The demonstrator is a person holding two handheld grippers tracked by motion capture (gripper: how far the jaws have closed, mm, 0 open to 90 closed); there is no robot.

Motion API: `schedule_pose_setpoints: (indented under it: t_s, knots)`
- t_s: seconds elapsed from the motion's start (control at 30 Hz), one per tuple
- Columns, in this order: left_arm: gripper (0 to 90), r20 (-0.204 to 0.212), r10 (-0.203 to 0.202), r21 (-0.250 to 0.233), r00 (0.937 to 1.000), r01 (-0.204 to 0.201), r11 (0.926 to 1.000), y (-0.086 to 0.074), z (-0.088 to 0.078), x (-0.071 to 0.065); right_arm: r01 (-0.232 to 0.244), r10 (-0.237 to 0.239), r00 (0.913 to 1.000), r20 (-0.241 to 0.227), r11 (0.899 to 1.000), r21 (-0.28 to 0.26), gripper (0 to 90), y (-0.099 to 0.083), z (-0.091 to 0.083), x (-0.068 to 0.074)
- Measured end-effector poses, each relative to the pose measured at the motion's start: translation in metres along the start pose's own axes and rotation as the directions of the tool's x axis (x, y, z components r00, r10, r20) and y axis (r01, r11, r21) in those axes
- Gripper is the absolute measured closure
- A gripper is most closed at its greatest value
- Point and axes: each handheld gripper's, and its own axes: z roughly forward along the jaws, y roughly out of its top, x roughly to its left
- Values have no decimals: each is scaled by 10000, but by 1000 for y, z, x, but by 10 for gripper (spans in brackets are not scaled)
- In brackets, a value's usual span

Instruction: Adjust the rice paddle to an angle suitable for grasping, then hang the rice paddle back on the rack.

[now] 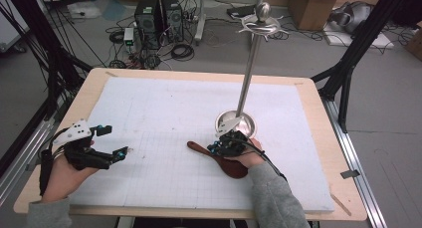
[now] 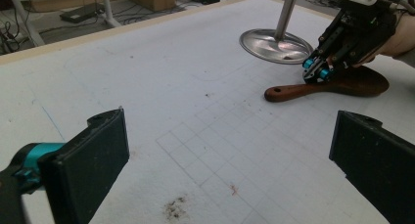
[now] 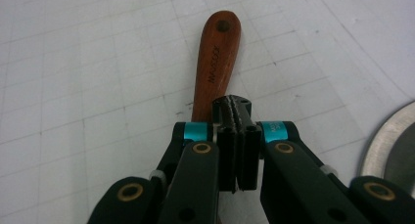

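Here the wooden spoon (image 1: 219, 157) lies flat on the white worktop (image 1: 164, 113), just beside the metal stand (image 1: 237, 122). My right gripper (image 3: 237, 116) sits over its handle, jaws pressed together (empty, I think). My left gripper (image 1: 115, 141) is wide open, well apart.

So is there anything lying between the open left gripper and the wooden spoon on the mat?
Nothing visible. From the left gripper to the wooden spoon there is only bare white mat. The right gripper, jaws together, sits over the spoon, and the metal stand's base lies just beyond it.
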Motion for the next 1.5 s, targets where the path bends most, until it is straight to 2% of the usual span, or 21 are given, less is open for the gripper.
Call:
schedule_pose_setpoints:
  t_s: [0.2, 0.33, 0.4, 0.5, 0.67, 0.8, 1.03, 1.13, 1.3, 1.5]
  knots:
    - [18, 2, -16, -43, 10000, 16, 10000, 1, 1, 1, -261, 263, 9996, 32, 9980, -572, 659, 2, -11, 1]
    - [18, 112, 22, 4, 9999, -22, 10000, 2, 6, 1, -344, 350, 9994, 44, 9955, -878, 484, 4, -18, 5]
    - [18, 171, 50, 35, 9998, -50, 10000, 3, 9, 1, -194, 198, 9998, 23, 9949, -993, 357, 5, -20, 7]
    - [18, 246, 67, 95, 9997, -70, 9999, 4, 13, 1, -44, 47, 10000, 39, 9960, -890, 259, 5, -22, 9]
    - [18, 338, 75, 125, 9994, -80, 9999, 4, 17, 1, -339, 322, 9993, -188, 9945, -990, 145, 5, -26, 11]
    - [18, 358, 44, 131, 9993, -49, 9999, 4, 18, 2, -338, 339, 9994, -9, 9945, -987, 103, 5, -28, 11]
    - [17, 366, 67, 149, 9993, -73, 9999, 4, 19, 0, -117, 121, 9999, 43, 9966, -810, 103, 6, -28, 14]
    - [18, 387, 82, 148, 9992, -87, 9999, 4, 18, -1, 77, -78, 10000, -11, 9986, -529, 131, 7, -24, 14]
    - [17, 297, 6, 142, 9996, -10, 9999, 2, 16, 0, 312, -308, 9989, -360, 9995, 96, 149, 8, -16, 16]
    - [18, 244, -12, 116, 9997, 9, 9999, 1, 12, 0, 349, -333, 9992, -235, 9970, 692, 165, 9, -8, 16]
